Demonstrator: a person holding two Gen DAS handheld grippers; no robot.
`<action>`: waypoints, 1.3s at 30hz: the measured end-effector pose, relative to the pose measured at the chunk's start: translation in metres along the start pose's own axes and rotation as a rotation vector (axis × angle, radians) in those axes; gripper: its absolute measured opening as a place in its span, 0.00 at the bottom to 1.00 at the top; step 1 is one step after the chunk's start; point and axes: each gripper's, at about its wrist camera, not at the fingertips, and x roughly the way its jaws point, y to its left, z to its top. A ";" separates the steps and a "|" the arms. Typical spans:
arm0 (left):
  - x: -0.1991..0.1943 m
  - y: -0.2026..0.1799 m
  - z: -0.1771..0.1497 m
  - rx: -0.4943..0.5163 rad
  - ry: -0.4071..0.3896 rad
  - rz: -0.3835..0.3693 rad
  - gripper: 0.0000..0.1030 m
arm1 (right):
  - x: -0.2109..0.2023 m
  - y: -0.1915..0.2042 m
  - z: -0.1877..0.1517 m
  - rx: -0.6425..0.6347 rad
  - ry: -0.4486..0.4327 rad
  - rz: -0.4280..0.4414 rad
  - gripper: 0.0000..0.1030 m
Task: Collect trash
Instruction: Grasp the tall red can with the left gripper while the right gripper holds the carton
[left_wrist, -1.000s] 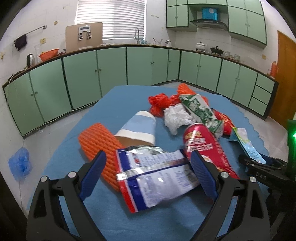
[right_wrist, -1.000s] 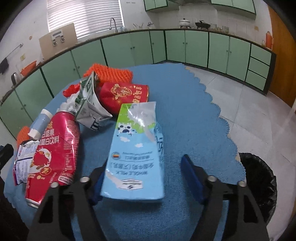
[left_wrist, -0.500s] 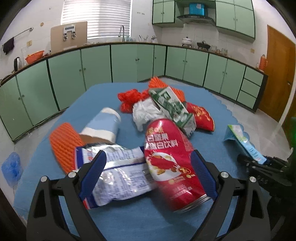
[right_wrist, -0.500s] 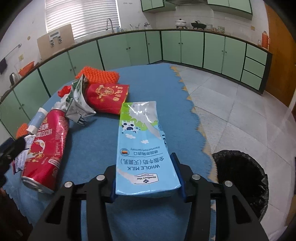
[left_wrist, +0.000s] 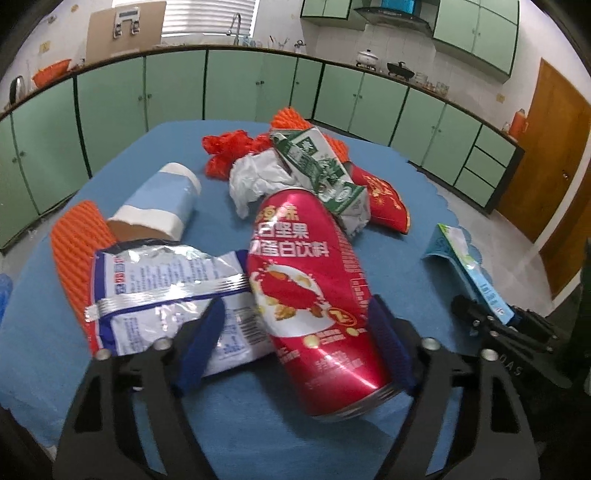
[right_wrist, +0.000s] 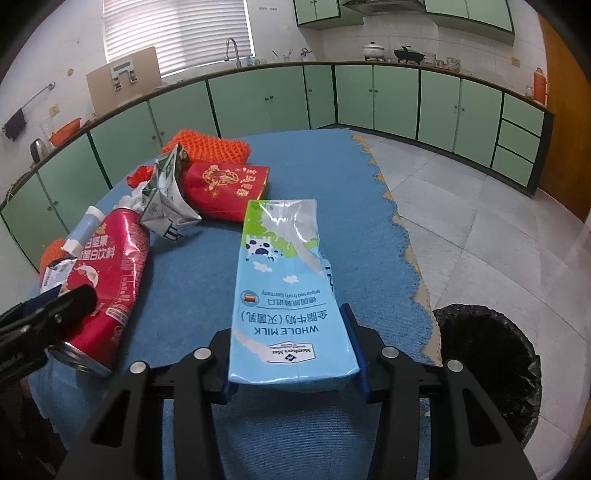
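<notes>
A dented red drink can (left_wrist: 306, 288) lies on the blue table cloth (left_wrist: 258, 424), its open end toward me. My left gripper (left_wrist: 295, 332) straddles it with jaws closing; the right pad is at the can's side, while the left pad rests over a torn foil wrapper (left_wrist: 159, 291), a gap away from the can. My right gripper (right_wrist: 291, 354) is shut on the bottom end of a flattened light-blue whole-milk carton (right_wrist: 284, 280) near the table's right edge.
A bin lined with a black bag (right_wrist: 487, 369) stands on the floor just right of the table. Behind the can lie a paper cup (left_wrist: 162, 203), orange foam net (left_wrist: 74, 240), crumpled white paper (left_wrist: 255, 181), green carton (left_wrist: 317, 170) and red packet (left_wrist: 384, 199).
My left gripper shifted right from the foil wrapper to around the red can and its jaws narrowed. The right gripper's jaws closed in onto the milk carton, then stayed still.
</notes>
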 end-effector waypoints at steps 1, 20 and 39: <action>0.001 -0.002 0.000 0.001 0.003 -0.008 0.62 | 0.000 0.000 0.000 0.000 -0.001 0.002 0.45; 0.016 -0.051 0.006 0.064 0.019 -0.098 0.40 | -0.004 -0.018 0.000 0.046 -0.010 0.033 0.45; 0.004 -0.051 0.005 0.071 -0.053 -0.087 0.20 | 0.000 -0.023 0.007 0.047 0.006 0.045 0.44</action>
